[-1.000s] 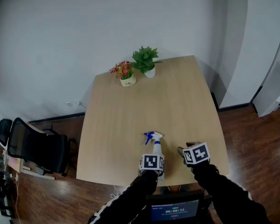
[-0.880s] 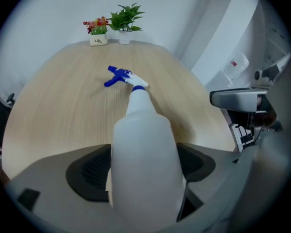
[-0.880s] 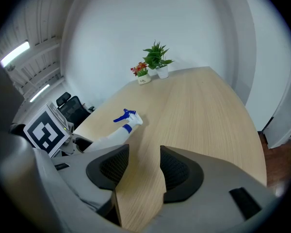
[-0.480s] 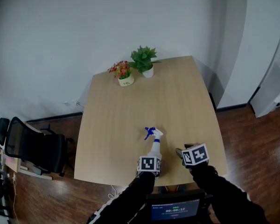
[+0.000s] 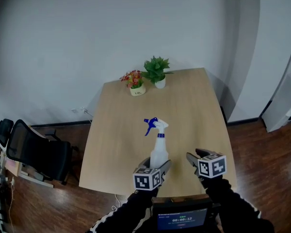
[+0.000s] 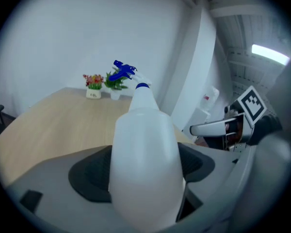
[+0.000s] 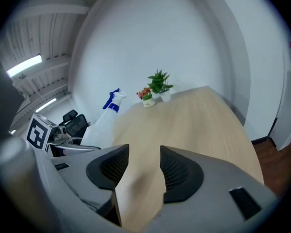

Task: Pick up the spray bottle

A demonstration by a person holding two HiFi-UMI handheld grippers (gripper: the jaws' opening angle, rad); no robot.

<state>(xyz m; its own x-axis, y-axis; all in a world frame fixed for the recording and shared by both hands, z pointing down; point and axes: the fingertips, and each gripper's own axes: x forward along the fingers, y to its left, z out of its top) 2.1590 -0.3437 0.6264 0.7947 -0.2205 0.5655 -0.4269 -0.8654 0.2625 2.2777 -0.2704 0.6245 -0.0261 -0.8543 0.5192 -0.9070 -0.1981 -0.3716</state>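
A black office chair [image 5: 34,152] stands on the floor left of the wooden table [image 5: 194,106]. Over the table's near edge, the left gripper [image 5: 154,166] is clamped on the body of the white spray bottle [image 5: 158,148], which stands upright, its blue trigger head [image 6: 122,72] on top. Two small potted plants [image 5: 148,76] sit at the far edge. The right gripper [image 7: 140,166] hovers just beside the bottle, jaws apart and empty.

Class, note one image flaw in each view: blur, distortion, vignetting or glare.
Head view: wide-angle bending curves the table edges; corners darken. Left gripper view: the spray bottle is so near that its body looks soft; black circular vignette. Right gripper view: fisheye bows the wall; a ceiling light streaks bright.
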